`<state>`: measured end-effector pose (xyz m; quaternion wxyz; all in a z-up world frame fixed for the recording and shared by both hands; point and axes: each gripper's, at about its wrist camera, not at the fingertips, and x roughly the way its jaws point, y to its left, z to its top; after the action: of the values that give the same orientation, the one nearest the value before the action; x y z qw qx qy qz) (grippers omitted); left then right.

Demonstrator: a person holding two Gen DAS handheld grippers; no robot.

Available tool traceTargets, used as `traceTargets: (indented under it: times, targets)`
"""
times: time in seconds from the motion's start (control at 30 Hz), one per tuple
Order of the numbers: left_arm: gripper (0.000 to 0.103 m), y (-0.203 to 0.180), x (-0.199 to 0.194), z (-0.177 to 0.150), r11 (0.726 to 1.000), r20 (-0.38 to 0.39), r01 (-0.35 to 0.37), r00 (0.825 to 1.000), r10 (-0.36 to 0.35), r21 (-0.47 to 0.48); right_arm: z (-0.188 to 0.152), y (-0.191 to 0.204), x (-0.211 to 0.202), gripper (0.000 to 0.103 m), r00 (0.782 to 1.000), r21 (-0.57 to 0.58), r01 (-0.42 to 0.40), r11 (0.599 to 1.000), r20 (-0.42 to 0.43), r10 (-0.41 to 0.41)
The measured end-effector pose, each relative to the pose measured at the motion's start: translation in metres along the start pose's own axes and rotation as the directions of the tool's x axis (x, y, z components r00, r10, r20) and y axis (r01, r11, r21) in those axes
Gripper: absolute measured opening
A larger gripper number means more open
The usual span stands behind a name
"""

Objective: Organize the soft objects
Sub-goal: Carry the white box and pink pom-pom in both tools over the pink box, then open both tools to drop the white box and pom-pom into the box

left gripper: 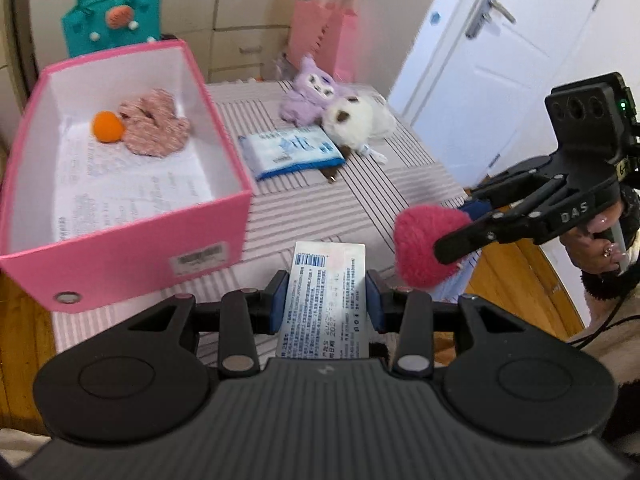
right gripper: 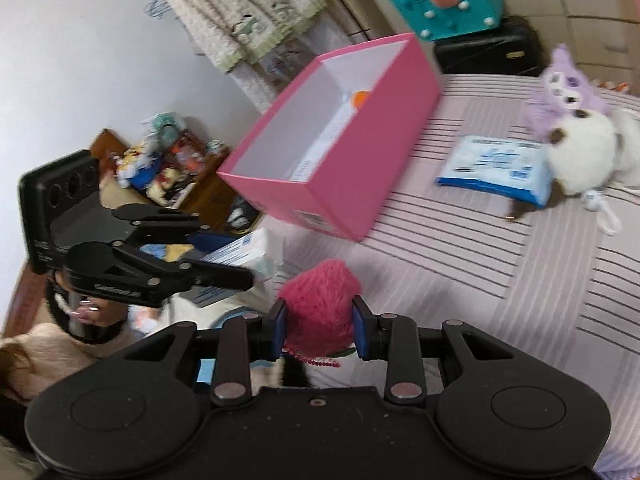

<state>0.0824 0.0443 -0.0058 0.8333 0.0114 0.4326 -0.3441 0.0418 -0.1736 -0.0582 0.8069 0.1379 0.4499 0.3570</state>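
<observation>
Striped pink cloth (left gripper: 360, 200) under pink box (left gripper: 132, 248), wooden floor (left gripper: 520, 276) beside.

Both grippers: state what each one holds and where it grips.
The left gripper clamps a white tissue pack across its side edges. The right gripper squeezes a pink fuzzy heart by its sides.

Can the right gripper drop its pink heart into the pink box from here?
Probably yes. The right gripper is shut on the pink heart, and the pink box stands open-topped ahead with nothing between. The left gripper is off to the side.
</observation>
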Motion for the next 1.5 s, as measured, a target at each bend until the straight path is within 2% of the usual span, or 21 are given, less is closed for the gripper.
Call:
traceTargets:
  times: [0.07,0.1,0.23,0.4,0.5,0.6,0.73,0.87,0.97,1.03,1.17,1.23,1.3,1.37,1.5]
  targets:
    - [0.039,0.007,-0.009,0.0,1.0,0.029,-0.009,1.0,0.009,-0.011,0.006,0.004,-0.002,0.038,0.999,-0.006,-0.032,0.999,0.014,0.032]
    - [0.039,0.01,-0.014,0.001,1.0,0.045,-0.019,0.999,0.019,-0.017,0.008,0.007,-0.002,0.038,1.0,0.01,-0.013,1.0,0.017,0.013]
    - [0.039,0.021,-0.028,0.006,0.998,0.107,-0.056,0.993,0.058,-0.019,0.022,0.019,0.0,0.038,0.999,-0.025,-0.016,1.0,0.033,0.017]
    - [0.039,0.039,-0.032,0.022,0.988,0.188,-0.151,0.97,0.152,-0.021,0.051,0.031,0.01,0.038,0.996,-0.067,0.009,0.998,0.085,-0.003]
    - [0.039,0.055,-0.027,0.03,0.985,0.207,-0.165,0.963,0.173,-0.057,0.07,0.042,0.014,0.038,0.991,-0.111,-0.016,0.994,0.132,0.031]
    - [0.039,0.073,-0.019,0.039,0.981,0.207,-0.177,0.959,0.191,-0.081,0.088,0.056,0.026,0.038,0.988,-0.19,0.022,0.981,0.153,0.007]
    - [0.039,0.095,-0.003,0.055,0.961,0.205,-0.262,0.939,0.275,-0.085,0.11,0.062,0.053,0.038,0.982,-0.274,0.113,0.955,0.179,-0.064]
    - [0.039,0.127,0.025,0.085,0.943,0.137,-0.313,0.935,0.326,-0.111,0.138,0.057,0.081,0.038,0.972,-0.333,0.19,0.924,0.2,-0.127]
    - [0.039,0.143,0.048,0.106,0.921,0.074,-0.37,0.922,0.38,-0.121,0.167,0.046,0.109,0.038,0.981,-0.364,0.187,0.913,0.127,-0.15]
    - [0.039,0.149,0.061,0.117,0.915,0.042,-0.389,0.918,0.395,-0.112,0.184,0.033,0.125,0.038,0.974,-0.371,0.225,0.901,0.125,-0.191]
    - [0.039,0.152,0.083,0.125,0.893,0.011,-0.442,0.896,0.445,-0.085,0.206,0.013,0.159,0.038,0.983,-0.399,0.173,0.9,0.02,-0.18]
    - [0.039,0.152,0.093,0.128,0.871,0.011,-0.486,0.873,0.488,-0.066,0.212,0.007,0.175,0.038,0.979,-0.422,0.173,0.89,-0.021,-0.2]
    - [0.039,0.156,0.101,0.133,0.844,0.009,-0.533,0.845,0.534,-0.057,0.216,0.0,0.186,0.04,0.977,-0.413,0.162,0.896,-0.057,-0.203]
    - [0.039,0.163,0.105,0.137,0.833,0.028,-0.548,0.834,0.551,-0.079,0.221,-0.001,0.191,0.04,0.973,-0.439,0.194,0.877,-0.03,-0.23]
    - [0.039,0.17,0.112,0.143,0.797,0.041,-0.597,0.797,0.602,-0.088,0.229,-0.004,0.188,0.04,0.98,-0.429,0.166,0.888,-0.032,-0.198]
